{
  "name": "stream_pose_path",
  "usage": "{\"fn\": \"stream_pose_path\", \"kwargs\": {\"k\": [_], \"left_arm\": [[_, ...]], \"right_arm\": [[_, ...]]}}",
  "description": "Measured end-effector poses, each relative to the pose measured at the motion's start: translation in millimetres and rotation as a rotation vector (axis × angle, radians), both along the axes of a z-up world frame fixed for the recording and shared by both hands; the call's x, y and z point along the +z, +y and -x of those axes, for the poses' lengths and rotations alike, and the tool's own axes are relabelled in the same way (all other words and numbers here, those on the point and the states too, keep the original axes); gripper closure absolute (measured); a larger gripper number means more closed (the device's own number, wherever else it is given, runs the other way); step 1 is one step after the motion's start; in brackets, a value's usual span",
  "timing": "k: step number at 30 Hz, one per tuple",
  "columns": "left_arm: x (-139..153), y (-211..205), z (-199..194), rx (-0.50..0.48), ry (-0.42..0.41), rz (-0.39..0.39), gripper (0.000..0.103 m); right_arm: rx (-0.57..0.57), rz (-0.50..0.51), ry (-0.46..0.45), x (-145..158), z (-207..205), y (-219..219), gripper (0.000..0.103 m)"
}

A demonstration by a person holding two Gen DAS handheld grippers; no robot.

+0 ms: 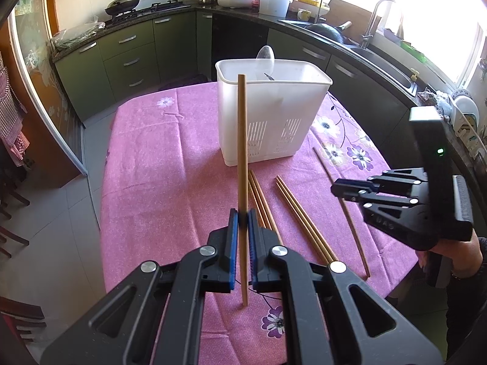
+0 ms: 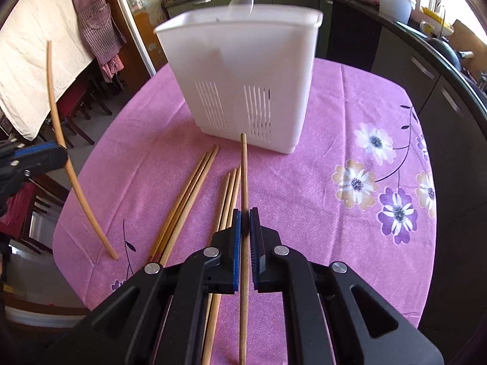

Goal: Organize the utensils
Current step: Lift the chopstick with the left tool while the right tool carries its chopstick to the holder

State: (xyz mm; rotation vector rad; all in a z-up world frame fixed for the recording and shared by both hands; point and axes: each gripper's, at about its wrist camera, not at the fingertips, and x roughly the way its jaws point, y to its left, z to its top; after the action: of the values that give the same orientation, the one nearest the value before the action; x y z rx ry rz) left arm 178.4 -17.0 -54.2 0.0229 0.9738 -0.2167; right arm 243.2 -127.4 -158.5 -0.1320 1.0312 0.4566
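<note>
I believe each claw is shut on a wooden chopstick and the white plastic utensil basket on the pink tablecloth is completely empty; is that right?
Not quite: the white plastic utensil basket is not empty; a clear plastic spoon stands in it, as the left wrist view shows. The rest holds: the left claw and right claw are each shut on a wooden chopstick, above the pink tablecloth.

The cloth (image 1: 170,158) was pink, printed with white and purple flowers on dark stems. The holder (image 1: 271,112) was milky white with slotted lower walls. The chopsticks (image 2: 188,200) were pale tan wood. Both grippers, left (image 1: 243,219) and right (image 2: 245,222), were black with blue pads. The cabinets (image 1: 127,48) were dark green; the apron (image 2: 97,27) was red-and-white check.
</note>
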Motion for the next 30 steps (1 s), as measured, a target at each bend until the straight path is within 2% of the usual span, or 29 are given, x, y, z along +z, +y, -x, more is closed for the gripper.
{"fn": "stream_pose_path", "kwargs": {"k": [7, 10, 20, 30], "left_arm": [[2, 1, 3, 0.001, -0.011, -0.001, 0.096], [4, 2, 5, 0.001, -0.019, 0.002, 0.096], [19, -1, 10, -0.003, -0.052, -0.009, 0.096], [40, -8, 8, -0.014, -0.088, -0.013, 0.096]], "right_arm": [[-0.068, -0.08, -0.222, 48, 37, -45, 0.096], [-0.092, -0.106, -0.275, 57, 51, -65, 0.096], [-0.106, -0.153, -0.318, 69, 85, -84, 0.096], [-0.109, -0.175, -0.318, 69, 89, -90, 0.096]]}}
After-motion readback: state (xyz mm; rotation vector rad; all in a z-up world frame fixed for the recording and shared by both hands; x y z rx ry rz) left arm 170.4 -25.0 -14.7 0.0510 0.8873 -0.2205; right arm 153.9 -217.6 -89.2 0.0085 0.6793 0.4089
